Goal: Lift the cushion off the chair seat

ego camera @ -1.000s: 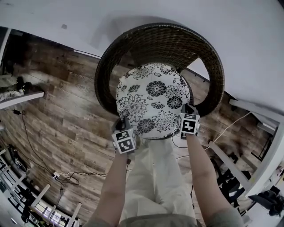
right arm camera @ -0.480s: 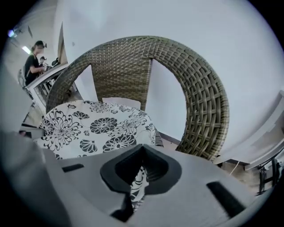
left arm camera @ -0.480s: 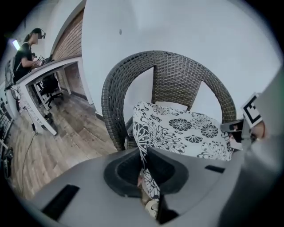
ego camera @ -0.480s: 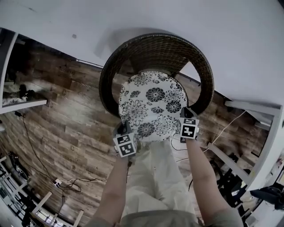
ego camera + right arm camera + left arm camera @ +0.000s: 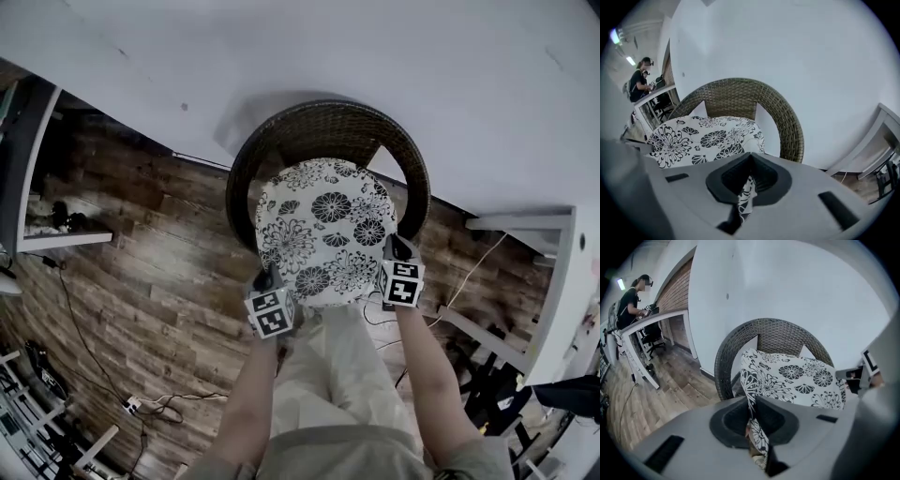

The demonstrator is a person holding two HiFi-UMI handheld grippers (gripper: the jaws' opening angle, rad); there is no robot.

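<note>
While the cushion (image 5: 323, 225) tilted over the wicker chair (image 5: 323, 127), left tongs (image 5: 266, 281) and right tongs (image 5: 393, 251) each clamped its near edge.

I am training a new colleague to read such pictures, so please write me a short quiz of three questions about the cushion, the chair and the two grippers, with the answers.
1. True or false: the left gripper is open and holds nothing.
2. Where does the right gripper grip the cushion? A) at its near right edge B) at its far edge by the backrest C) nowhere
3. What is the chair made of?
Key: 1. False: its jaws are shut on the cushion's fabric. 2. A. 3. Woven wicker.
</note>
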